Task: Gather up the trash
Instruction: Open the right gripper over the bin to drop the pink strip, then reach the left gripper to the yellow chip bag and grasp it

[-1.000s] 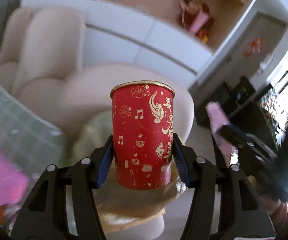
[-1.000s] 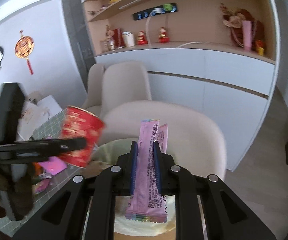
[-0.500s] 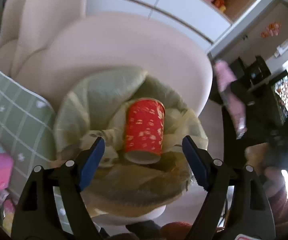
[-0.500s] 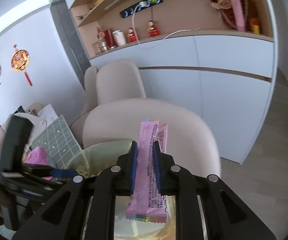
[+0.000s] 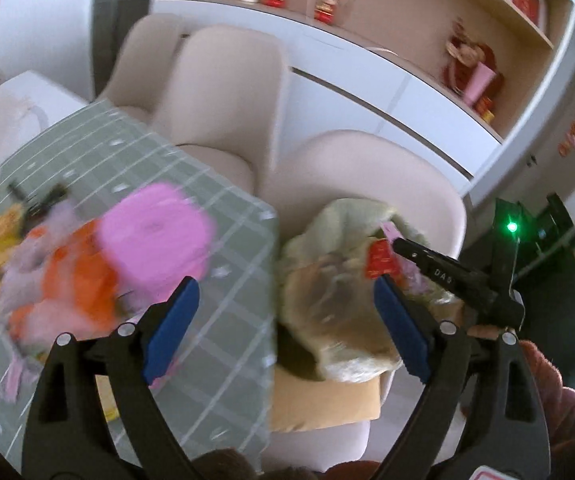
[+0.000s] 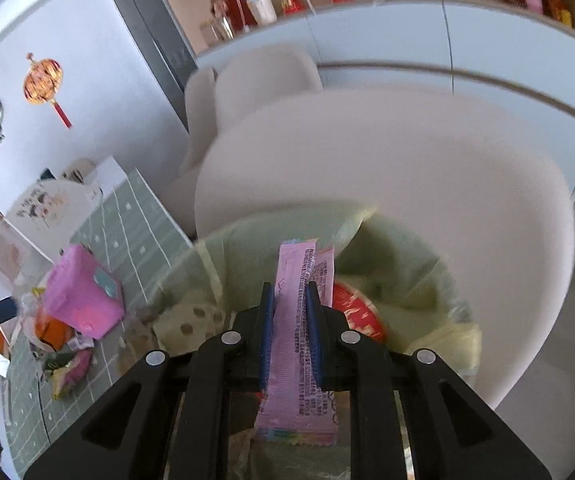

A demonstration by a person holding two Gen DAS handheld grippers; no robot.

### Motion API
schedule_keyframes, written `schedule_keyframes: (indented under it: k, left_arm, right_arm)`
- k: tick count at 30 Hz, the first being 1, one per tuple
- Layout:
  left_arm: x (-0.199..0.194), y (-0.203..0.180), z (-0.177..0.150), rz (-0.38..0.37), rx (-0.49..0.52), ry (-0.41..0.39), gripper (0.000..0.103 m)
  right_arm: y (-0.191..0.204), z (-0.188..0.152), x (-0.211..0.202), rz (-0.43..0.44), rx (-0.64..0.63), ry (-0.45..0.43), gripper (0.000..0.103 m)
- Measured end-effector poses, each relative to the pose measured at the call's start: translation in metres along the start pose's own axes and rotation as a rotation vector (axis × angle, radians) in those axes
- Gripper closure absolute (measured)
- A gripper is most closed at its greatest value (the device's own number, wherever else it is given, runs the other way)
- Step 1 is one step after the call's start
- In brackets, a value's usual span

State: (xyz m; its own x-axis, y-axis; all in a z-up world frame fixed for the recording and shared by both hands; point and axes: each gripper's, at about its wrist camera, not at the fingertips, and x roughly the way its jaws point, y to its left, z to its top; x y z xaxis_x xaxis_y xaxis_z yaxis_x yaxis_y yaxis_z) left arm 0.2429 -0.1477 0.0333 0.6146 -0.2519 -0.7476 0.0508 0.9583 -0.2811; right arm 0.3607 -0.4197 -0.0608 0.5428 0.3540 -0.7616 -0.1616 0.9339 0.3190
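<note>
Our right gripper squeezes a pink wrapper and tips down over the bag. The red cup lies inside it. Our left gripper is wide open, holding nothing, near the table.

Your right tongs: matt black plastic arms, blue pads that look rubbery, bright metal screw heads. The pink wrapper you clamp: thin glossy printed film, crimped serrated bottom edge. Bin liner: thin, crinkled, translucent yellow-green plastic. Red cup: printed paper, slight sheen. Bench cover: matt green checked cloth. Chair: smooth matt beige upholstery.
</note>
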Motion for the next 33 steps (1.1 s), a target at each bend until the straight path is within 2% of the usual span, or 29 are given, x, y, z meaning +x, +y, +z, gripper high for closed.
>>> schedule_keyframes:
  k: [3, 6, 9, 10, 13, 17, 20, 22, 25, 31, 33]
  left_arm:
    - [-0.016, 0.035, -0.017, 0.012, -0.066, 0.003, 0.018]
    - [-0.031, 0.069, -0.032, 0.019, -0.136, -0.008, 0.018]
    - [-0.047, 0.101, -0.043, 0.039, -0.176, -0.029, 0.018]
    - [-0.05, 0.107, -0.045, 0.042, -0.188, -0.035, 0.018]
    - [-0.061, 0.131, -0.051, 0.047, -0.218, -0.068, 0.018]
    - [-0.079, 0.167, -0.059, 0.051, -0.221, -0.121, 0.018]
    - [-0.086, 0.194, -0.065, 0.054, -0.22, -0.108, 0.018]
    - [-0.09, 0.212, -0.07, 0.075, -0.216, -0.096, 0.018]
    - [-0.107, 0.241, -0.076, 0.123, -0.203, -0.115, 0.018]
    - [-0.144, 0.306, -0.085, 0.222, -0.212, -0.16, 0.019]
    - [-0.146, 0.322, -0.086, 0.227, -0.214, -0.15, 0.025]
  right_arm:
    - [-0.002, -0.005, 0.006, -0.019, 0.045, 0.036, 0.087]
    - [0.003, -0.009, 0.01, -0.066, 0.036, 0.074, 0.087]
    - [0.008, -0.009, 0.001, -0.086, 0.025, 0.035, 0.083]
    - [0.011, -0.009, -0.007, -0.087, 0.029, 0.007, 0.074]
    - [0.02, -0.008, -0.028, -0.09, 0.045, -0.052, 0.056]
    - [0.046, -0.017, -0.059, -0.125, 0.013, -0.127, 0.056]
    - [0.07, -0.026, -0.075, -0.126, -0.048, -0.155, 0.056]
    - [0.097, -0.036, -0.083, -0.102, -0.094, -0.175, 0.056]
    - [0.13, -0.05, -0.085, -0.039, -0.144, -0.154, 0.056]
    - [0.205, -0.072, -0.066, 0.094, -0.218, -0.114, 0.055]
    - [0.227, -0.078, -0.057, 0.133, -0.238, -0.084, 0.055]
